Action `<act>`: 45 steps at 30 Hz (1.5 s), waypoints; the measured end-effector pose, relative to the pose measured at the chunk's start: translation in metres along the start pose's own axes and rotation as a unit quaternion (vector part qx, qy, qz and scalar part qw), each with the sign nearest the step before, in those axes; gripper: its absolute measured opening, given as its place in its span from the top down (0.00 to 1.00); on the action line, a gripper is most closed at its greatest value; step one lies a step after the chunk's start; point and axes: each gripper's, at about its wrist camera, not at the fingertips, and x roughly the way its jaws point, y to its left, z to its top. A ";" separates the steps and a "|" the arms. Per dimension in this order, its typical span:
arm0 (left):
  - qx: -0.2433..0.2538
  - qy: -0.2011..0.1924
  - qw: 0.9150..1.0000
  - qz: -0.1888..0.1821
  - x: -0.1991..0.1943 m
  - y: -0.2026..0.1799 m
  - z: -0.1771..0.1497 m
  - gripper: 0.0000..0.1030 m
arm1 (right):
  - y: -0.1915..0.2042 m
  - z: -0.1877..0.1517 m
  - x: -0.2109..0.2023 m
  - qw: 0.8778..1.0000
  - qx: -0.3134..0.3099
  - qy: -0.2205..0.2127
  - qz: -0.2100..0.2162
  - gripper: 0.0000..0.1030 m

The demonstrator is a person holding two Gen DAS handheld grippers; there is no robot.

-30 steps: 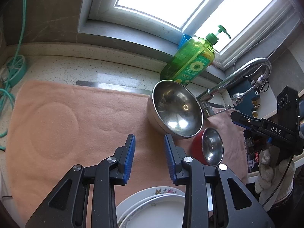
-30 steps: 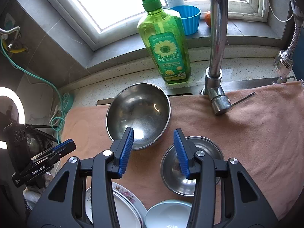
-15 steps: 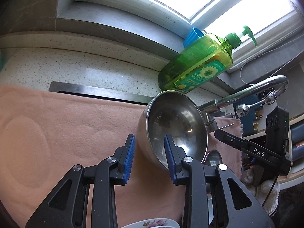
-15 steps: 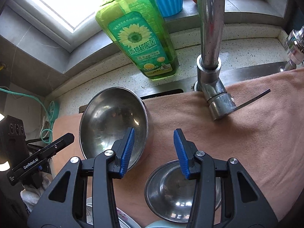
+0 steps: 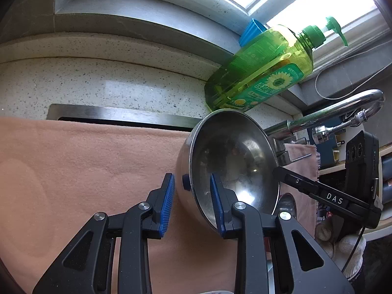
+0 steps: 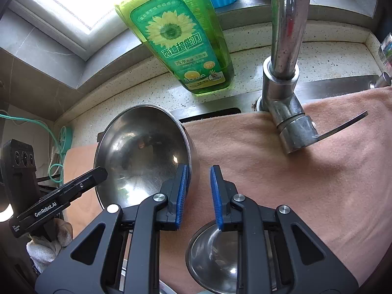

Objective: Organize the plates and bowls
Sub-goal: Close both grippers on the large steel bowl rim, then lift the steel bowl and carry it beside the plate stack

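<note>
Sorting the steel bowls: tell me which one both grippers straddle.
The large steel bowl, tilted beside the dish soap. The small steel bowl sits flat, nearer, below the right gripper.

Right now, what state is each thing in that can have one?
Large steel bowl: empty, on the cloth, rim between both claws' pads.
Left claw: open astride the rim, jaws just closing slightly.
Right claw: open astride the rim, jaws just closing.
Small steel bowl: empty, upright on the cloth.
Soap bottle: standing, pump on.
Faucet: no water running.
</note>
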 end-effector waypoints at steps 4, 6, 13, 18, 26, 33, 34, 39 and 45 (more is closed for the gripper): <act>-0.001 0.005 1.000 -0.002 0.004 0.002 0.001 0.83 | 0.002 -0.001 0.004 1.000 0.000 0.004 0.001 0.86; 0.001 0.005 1.000 -0.001 0.004 0.002 0.002 0.84 | 0.004 -0.002 0.007 1.000 -0.001 0.006 0.003 0.90; 0.002 0.004 1.000 0.005 0.004 0.003 -0.001 0.84 | 0.014 -0.005 0.006 1.000 -0.004 0.001 -0.002 0.91; -0.003 -0.001 1.000 0.008 -0.003 0.007 -0.006 0.84 | 0.026 -0.010 0.002 1.000 -0.015 0.003 0.000 0.91; -0.003 -0.012 1.000 0.019 -0.028 0.017 -0.021 0.84 | 0.048 -0.022 -0.001 0.999 -0.036 0.007 0.016 0.90; -0.003 -0.035 0.999 0.025 -0.055 0.026 -0.034 0.84 | 0.073 -0.038 -0.009 0.998 -0.058 0.007 0.024 0.90; -0.003 -0.038 0.999 0.026 -0.059 0.027 -0.036 0.84 | 0.077 -0.040 -0.010 0.998 -0.061 0.007 0.025 0.90; -0.006 -0.049 0.998 0.028 -0.076 0.036 -0.046 0.84 | 0.094 -0.054 -0.018 0.997 -0.076 0.005 0.032 0.90; -0.014 -0.064 0.997 0.032 -0.099 0.047 -0.061 0.84 | 0.119 -0.072 -0.025 0.994 -0.098 0.009 0.042 0.90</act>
